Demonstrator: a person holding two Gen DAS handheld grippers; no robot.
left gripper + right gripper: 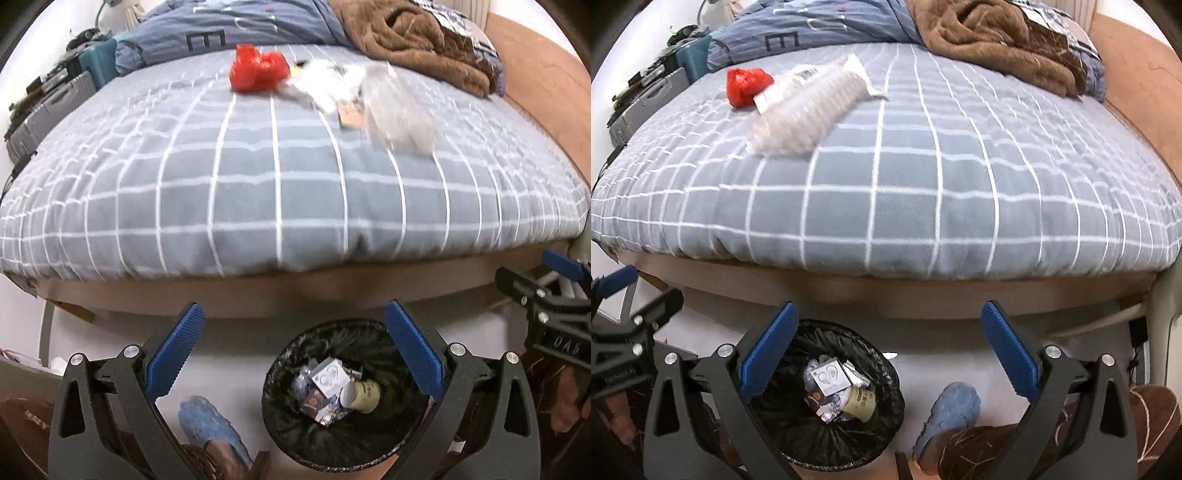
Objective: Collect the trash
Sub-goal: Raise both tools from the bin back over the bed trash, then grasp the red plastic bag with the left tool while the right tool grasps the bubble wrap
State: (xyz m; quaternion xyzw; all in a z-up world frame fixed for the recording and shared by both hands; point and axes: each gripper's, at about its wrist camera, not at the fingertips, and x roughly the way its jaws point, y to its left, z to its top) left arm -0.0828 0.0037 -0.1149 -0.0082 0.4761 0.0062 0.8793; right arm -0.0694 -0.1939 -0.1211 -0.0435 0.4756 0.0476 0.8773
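I am standing between pickups: on the grey checked bed (pixel 923 192), far left, are lying a clear plastic bag (pixel 801 118) and red crumpled wrapper (pixel 746 86). Black-lined round bin (pixel 827 398) near; both my grippers (pixel 291 354) (pixel 886 354) are gaping empty, reaching next.

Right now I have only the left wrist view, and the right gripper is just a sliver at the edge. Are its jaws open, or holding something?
Observer: The right gripper is open and holds nothing; its jaws stand wide apart, with the trash bin below the left one.
Operator: What is left to pick up? It is mostly blur here.
Observer: On the bed, a white packet with a barcode label lies against the red bag, with a clear plastic bag in front of it.
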